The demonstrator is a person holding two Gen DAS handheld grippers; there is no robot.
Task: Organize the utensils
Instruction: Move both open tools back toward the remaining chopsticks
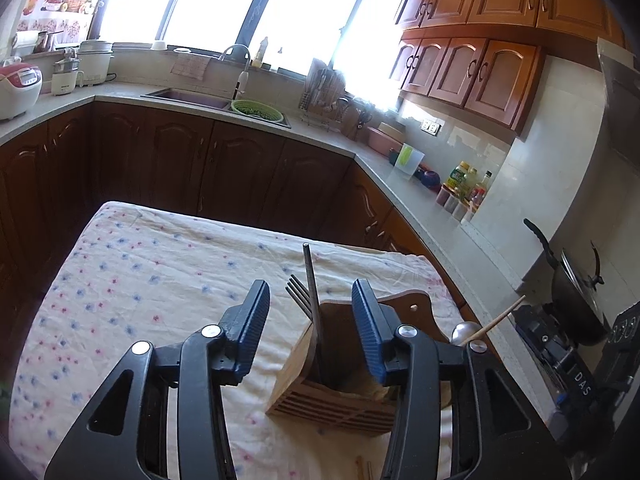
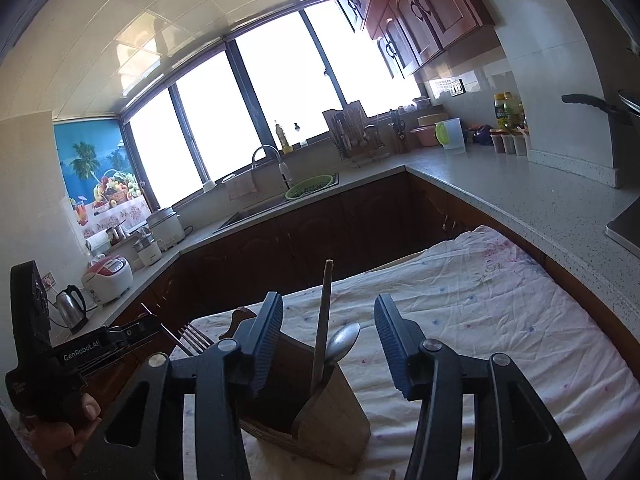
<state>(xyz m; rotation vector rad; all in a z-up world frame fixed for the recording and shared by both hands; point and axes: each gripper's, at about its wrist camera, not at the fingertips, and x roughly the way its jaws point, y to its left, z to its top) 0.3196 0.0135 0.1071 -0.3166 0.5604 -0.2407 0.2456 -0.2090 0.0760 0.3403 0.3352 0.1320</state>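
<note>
A slatted wooden utensil holder (image 1: 336,396) stands on a table covered with a flowered cloth (image 1: 140,280). A fork (image 1: 298,292) and a straight metal stick (image 1: 309,276) stand in it, and both rise between the fingers of my left gripper (image 1: 309,285), which is open and touches neither. In the right wrist view the holder (image 2: 340,420) has a wooden chopstick (image 2: 325,320) and a metal spoon (image 2: 344,344) in it. My right gripper (image 2: 329,298) is open around them, pads apart from both. The fork (image 2: 196,338) shows at the left.
A hand (image 2: 68,428) holds the left gripper's black body (image 2: 80,354). Kitchen counter (image 1: 420,200) wraps behind and to the right, with a sink, a green colander (image 1: 256,110), bottles (image 1: 464,180) and a black wok (image 1: 576,292). Wooden stick ends (image 1: 364,474) lie on the cloth.
</note>
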